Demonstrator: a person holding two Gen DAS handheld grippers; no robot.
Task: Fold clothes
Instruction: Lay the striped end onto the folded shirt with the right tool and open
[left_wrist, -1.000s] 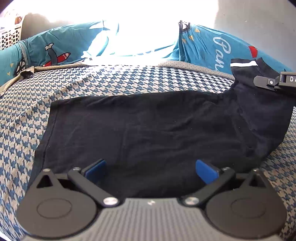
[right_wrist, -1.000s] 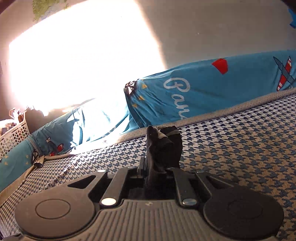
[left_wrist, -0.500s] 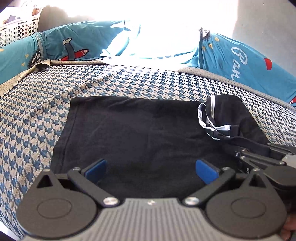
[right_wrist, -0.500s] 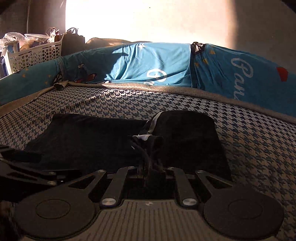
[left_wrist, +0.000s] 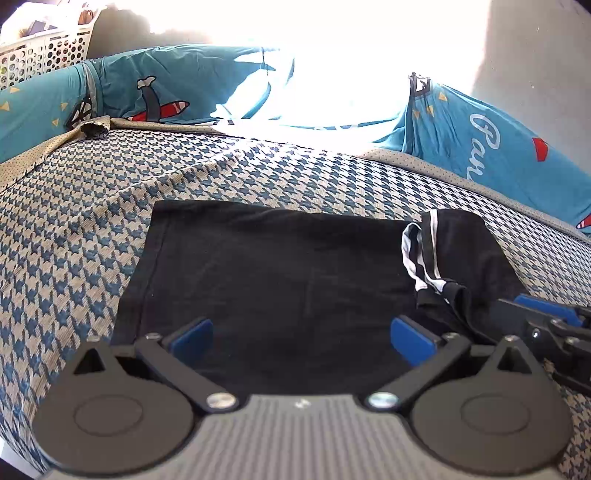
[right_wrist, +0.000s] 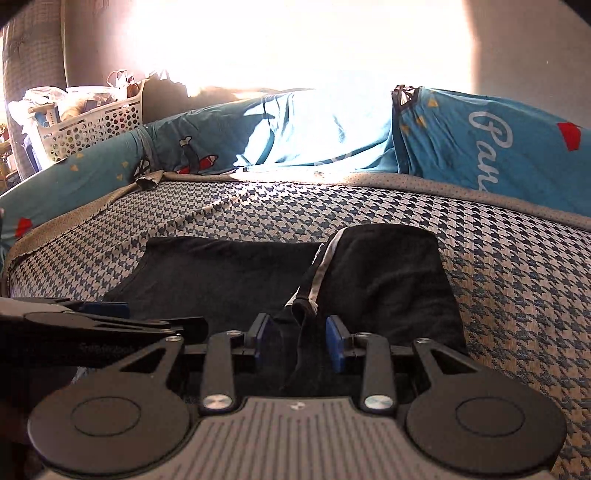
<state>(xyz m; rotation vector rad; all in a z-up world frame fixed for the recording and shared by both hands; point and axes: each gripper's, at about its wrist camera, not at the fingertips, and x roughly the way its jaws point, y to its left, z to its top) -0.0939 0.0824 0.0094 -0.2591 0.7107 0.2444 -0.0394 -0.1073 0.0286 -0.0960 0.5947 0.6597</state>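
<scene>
A black shirt (left_wrist: 277, 266) lies flat on the houndstooth bed cover (left_wrist: 92, 206). Its sleeve (left_wrist: 461, 243), trimmed with a white stripe, is folded back over the shirt's right side. My left gripper (left_wrist: 301, 332) hangs open over the shirt's near edge with nothing between its blue pads. In the right wrist view the shirt (right_wrist: 221, 269) lies ahead and the folded sleeve (right_wrist: 388, 273) lies in front of my right gripper (right_wrist: 299, 332). Its jaws are opening, and a fold of the sleeve cuff hangs loose between the pads. That gripper (left_wrist: 517, 306) also shows at the right edge of the left wrist view.
Teal cushions (left_wrist: 177, 88) with plane prints line the far side of the bed, one (right_wrist: 498, 136) with white lettering on the right. A white perforated basket (right_wrist: 92, 125) full of things stands at the back left. Strong sunlight whitens the wall behind.
The right gripper carried the sleeve from up in the air down and across onto the shirt, then its jaws parted off the cuff. The left gripper stayed open and barely moved.
</scene>
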